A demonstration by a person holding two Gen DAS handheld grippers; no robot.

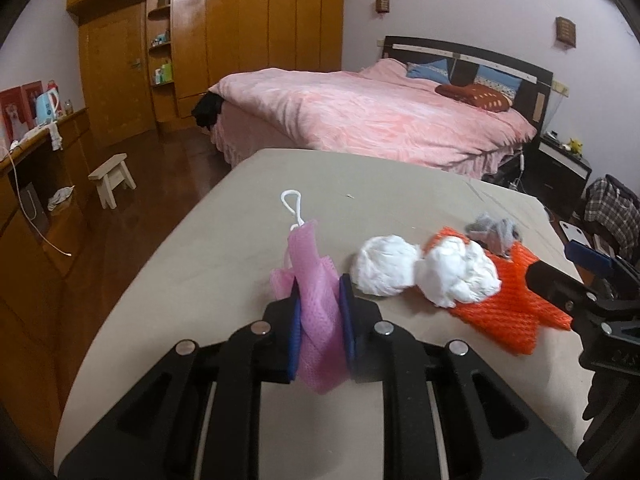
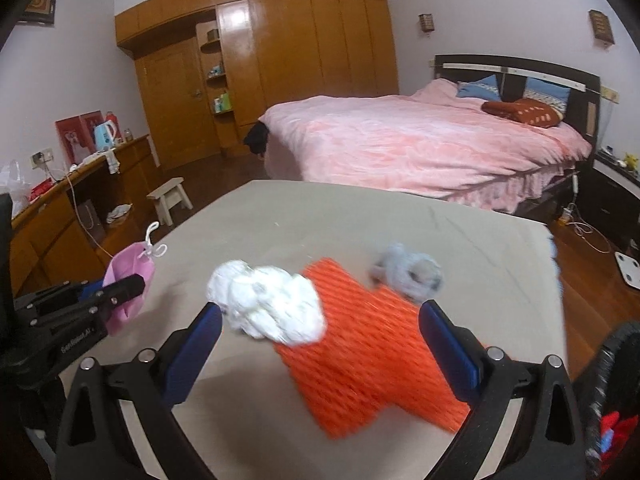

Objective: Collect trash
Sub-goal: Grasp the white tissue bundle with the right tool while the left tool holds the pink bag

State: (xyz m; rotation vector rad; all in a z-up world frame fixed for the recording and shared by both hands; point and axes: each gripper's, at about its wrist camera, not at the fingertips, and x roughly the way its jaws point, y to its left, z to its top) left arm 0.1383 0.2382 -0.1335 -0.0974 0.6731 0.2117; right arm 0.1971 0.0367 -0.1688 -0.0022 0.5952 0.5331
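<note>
My left gripper (image 1: 320, 300) is shut on a pink mesh net (image 1: 316, 304) with a white string loop, held just above the beige table (image 1: 224, 256). It also shows at the left of the right wrist view (image 2: 128, 292). Two white crumpled paper wads (image 1: 424, 270) lie on an orange foam net (image 1: 508, 300), with a grey crumpled wad (image 1: 494, 232) behind. My right gripper (image 2: 320, 320) is open, its jaws wide on either side of the orange net (image 2: 368, 352) and the white wads (image 2: 272, 304). The grey wad (image 2: 408, 270) lies beyond it.
A bed with a pink cover (image 2: 420, 144) stands beyond the table. A wooden wardrobe (image 2: 300, 60) fills the back wall. A small stool (image 2: 170, 198) and a desk (image 2: 60, 216) are at the left. A dark bag rim (image 2: 616, 380) with red contents is at the right edge.
</note>
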